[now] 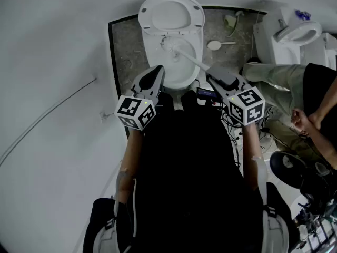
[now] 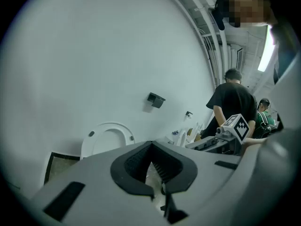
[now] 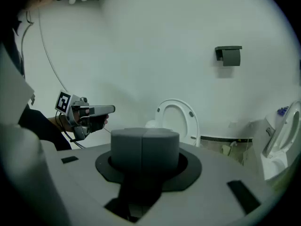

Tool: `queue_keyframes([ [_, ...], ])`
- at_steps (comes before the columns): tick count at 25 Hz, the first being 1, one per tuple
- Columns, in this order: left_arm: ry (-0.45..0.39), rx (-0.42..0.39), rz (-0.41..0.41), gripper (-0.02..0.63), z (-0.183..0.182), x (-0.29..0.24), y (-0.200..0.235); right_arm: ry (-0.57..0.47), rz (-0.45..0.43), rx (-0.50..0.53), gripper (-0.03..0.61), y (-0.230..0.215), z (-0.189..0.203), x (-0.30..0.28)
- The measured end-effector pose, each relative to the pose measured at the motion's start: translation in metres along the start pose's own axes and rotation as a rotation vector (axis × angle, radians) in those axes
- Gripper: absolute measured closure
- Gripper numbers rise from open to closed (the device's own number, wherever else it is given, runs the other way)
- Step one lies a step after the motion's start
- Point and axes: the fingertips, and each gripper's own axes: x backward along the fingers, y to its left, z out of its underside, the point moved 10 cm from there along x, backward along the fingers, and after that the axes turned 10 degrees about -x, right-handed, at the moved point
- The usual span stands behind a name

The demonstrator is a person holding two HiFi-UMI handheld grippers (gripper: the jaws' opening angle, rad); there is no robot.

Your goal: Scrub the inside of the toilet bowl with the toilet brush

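Note:
A white toilet (image 1: 185, 74) stands ahead of me with its seat and lid (image 1: 171, 15) raised. The toilet brush head (image 1: 169, 42) is down inside the bowl, and its white shaft (image 1: 192, 59) slants back to my right gripper (image 1: 221, 78). That gripper is shut on the brush's grey handle (image 3: 145, 147), which fills the space between its jaws in the right gripper view. My left gripper (image 1: 156, 73) hovers over the bowl's near left rim, shut with nothing in it; its pads (image 2: 141, 166) meet at the tips.
A second toilet (image 1: 292, 36) stands at the right, with a person's legs (image 1: 274, 75) beside it. A white round-headed tool (image 1: 216, 45) lies on the dark floor tile. Cables (image 1: 231, 123) trail at my right foot. A paper holder (image 3: 229, 55) hangs on the wall.

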Motion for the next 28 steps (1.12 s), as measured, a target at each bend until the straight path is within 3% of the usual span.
queue_keyframes([
  [28, 0.051, 0.028, 0.031, 0.603, 0.023, 0.006, 0.006, 0.073, 0.021, -0.020, 0.420, 0.005, 0.021, -0.022],
])
